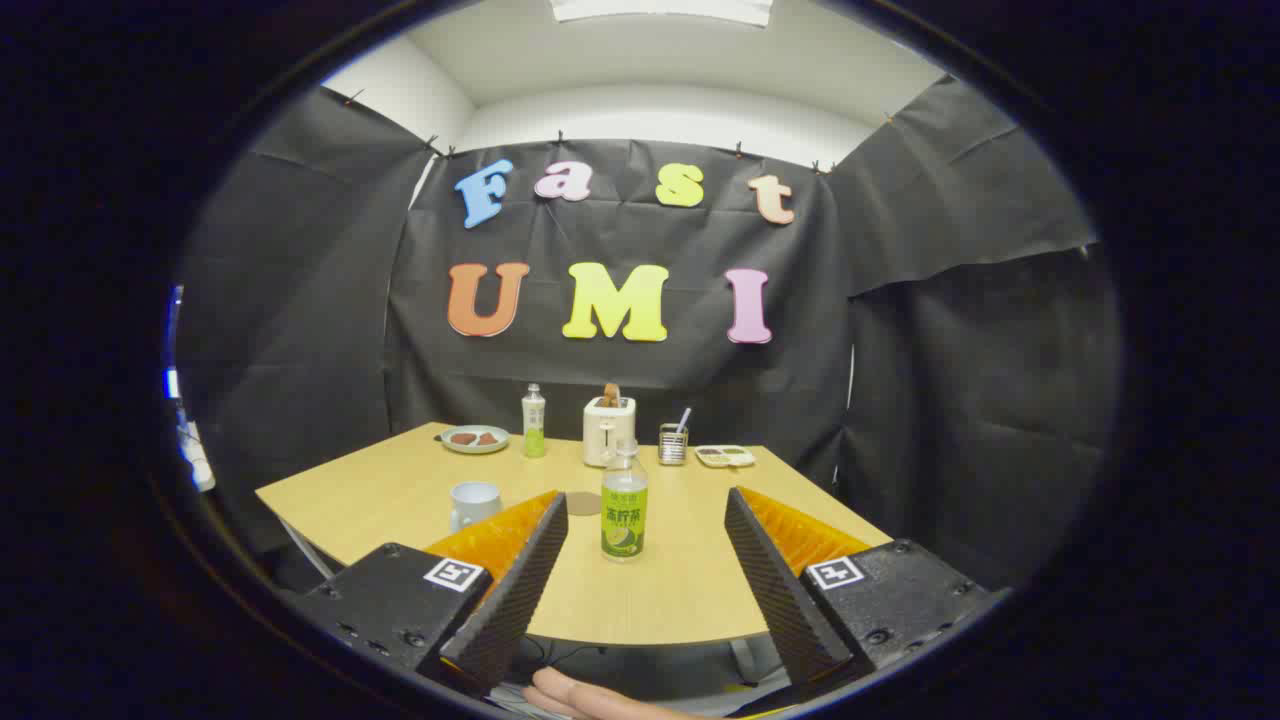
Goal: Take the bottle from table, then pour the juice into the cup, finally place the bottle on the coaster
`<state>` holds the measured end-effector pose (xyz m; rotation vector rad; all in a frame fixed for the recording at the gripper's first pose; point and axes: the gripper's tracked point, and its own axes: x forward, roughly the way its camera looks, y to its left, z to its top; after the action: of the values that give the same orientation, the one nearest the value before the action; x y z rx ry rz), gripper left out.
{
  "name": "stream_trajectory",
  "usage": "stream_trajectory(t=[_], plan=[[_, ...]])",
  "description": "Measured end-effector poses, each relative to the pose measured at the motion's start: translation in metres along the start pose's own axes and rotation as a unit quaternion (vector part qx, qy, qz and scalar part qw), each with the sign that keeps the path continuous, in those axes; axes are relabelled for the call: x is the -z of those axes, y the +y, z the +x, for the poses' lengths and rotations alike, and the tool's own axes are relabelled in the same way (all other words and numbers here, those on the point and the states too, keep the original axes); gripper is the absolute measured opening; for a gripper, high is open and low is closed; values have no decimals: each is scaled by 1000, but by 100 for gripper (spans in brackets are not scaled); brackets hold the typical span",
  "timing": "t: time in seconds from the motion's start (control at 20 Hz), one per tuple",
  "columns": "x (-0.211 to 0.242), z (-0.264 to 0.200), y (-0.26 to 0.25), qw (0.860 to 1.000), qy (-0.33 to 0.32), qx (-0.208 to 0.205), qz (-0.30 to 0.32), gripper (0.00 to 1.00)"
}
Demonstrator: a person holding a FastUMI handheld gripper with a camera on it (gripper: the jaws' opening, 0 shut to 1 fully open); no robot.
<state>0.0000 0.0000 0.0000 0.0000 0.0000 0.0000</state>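
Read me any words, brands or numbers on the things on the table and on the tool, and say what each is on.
Near bottle, just ahead between the fingers of the open tool: printed label, too blurred to read.
Far bottle: label too small to read.
Square markers on the tool: coded patterns, no words.
Cup, toaster: no text seen.

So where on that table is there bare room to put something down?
Bare wood lies around the bottle, toward the table's near edge, and on the right side beyond the open gripper. The far edge is crowded: plate, second bottle, toaster, tray.
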Motion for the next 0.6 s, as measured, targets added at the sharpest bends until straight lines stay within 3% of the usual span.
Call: stream_trajectory(t=[0.6], plan=[[14,1,-2,999,25,-24,16,100]])
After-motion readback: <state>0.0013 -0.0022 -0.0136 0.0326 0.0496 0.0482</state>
